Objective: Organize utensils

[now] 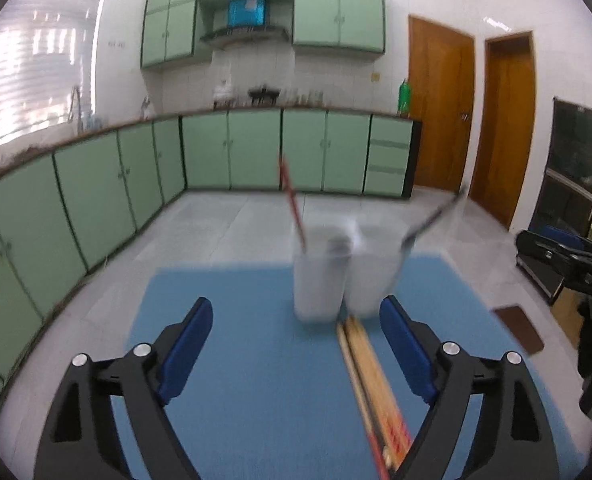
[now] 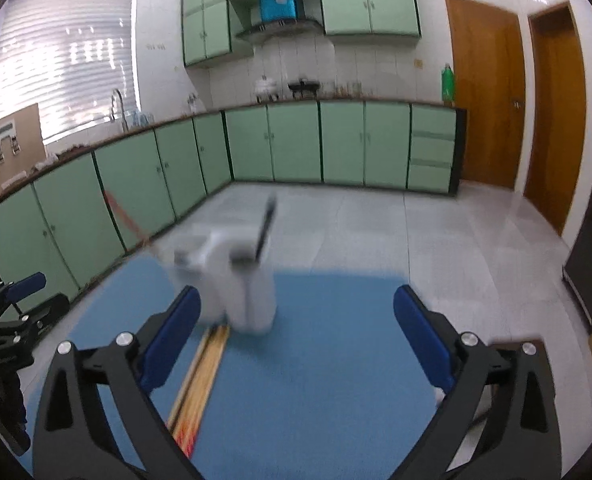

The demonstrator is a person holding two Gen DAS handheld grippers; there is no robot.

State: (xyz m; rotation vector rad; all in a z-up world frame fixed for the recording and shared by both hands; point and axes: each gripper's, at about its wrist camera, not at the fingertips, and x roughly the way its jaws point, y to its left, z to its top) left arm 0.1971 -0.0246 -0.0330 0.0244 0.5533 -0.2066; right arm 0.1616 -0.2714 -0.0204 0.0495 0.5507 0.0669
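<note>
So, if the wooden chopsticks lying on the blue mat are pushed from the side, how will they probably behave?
The wooden chopsticks look thin, straight and stiff, so they should probably slide or roll rather than bend. They lie loose in a bundle on the blue mat, so a side push may scatter them. Their far tips almost meet the white utensil holder, which might block a forward push.

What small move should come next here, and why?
Probably lower the left gripper onto the chopsticks and close. Both grippers are open and hold nothing, the chopsticks lie flat on the mat between the left fingers, and the holder stands just beyond.
</note>
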